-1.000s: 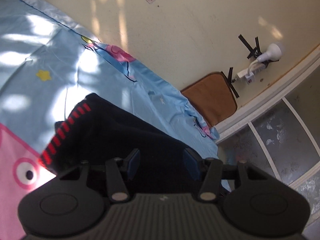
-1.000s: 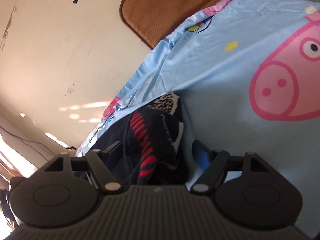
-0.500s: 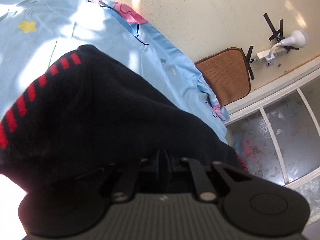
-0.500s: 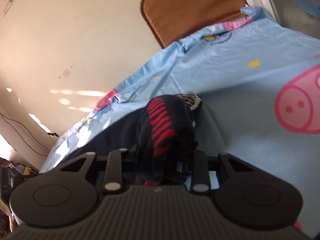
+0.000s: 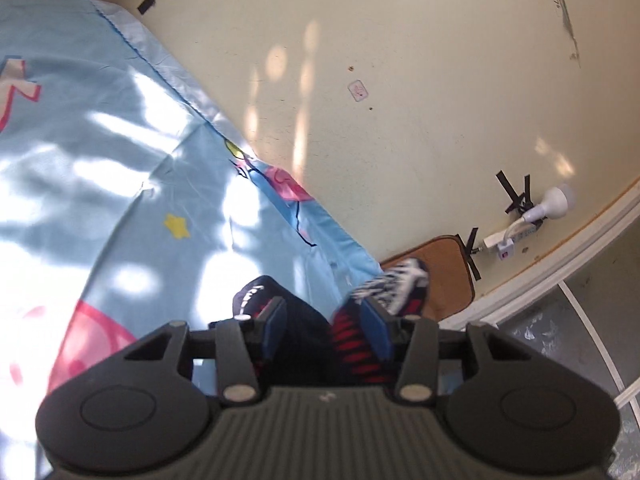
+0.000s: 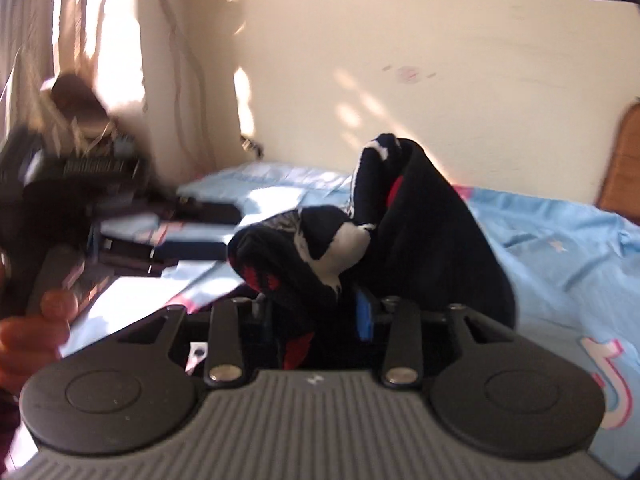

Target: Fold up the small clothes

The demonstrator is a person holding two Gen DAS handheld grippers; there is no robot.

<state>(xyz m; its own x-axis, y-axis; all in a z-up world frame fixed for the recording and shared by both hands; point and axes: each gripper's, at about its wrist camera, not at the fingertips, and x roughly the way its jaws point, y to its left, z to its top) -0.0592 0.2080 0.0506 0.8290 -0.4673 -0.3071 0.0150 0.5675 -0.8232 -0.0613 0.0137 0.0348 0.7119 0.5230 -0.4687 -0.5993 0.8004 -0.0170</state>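
Observation:
The small garment (image 5: pixel 304 320) is dark navy with red stripes and a black-and-white patterned end. In the left wrist view it shows between and just beyond the blue pads (image 5: pixel 276 320) of my left gripper (image 5: pixel 325 316). Those jaws are opening and I see neither pad pressing on the cloth. In the right wrist view the garment (image 6: pixel 432 220) stands bunched and raised over the bed. My right gripper (image 6: pixel 312 312) has cloth filling the gap between its fingers. Its jaws are opening too.
The bed carries a light blue cartoon sheet (image 5: pixel 120 160) that runs along a cream wall. A brown mat (image 5: pixel 444 276) leans at the wall near a white power strip (image 5: pixel 516 236). In the right wrist view, a hand (image 6: pixel 28 336) and blurred dark clutter sit at the left below a curtain (image 6: pixel 80 40).
The left gripper shut on the garment, then opened and drew back, so the cloth looks smaller. The right gripper closed on the striped bunch, rolled and swung it up off the sheet.

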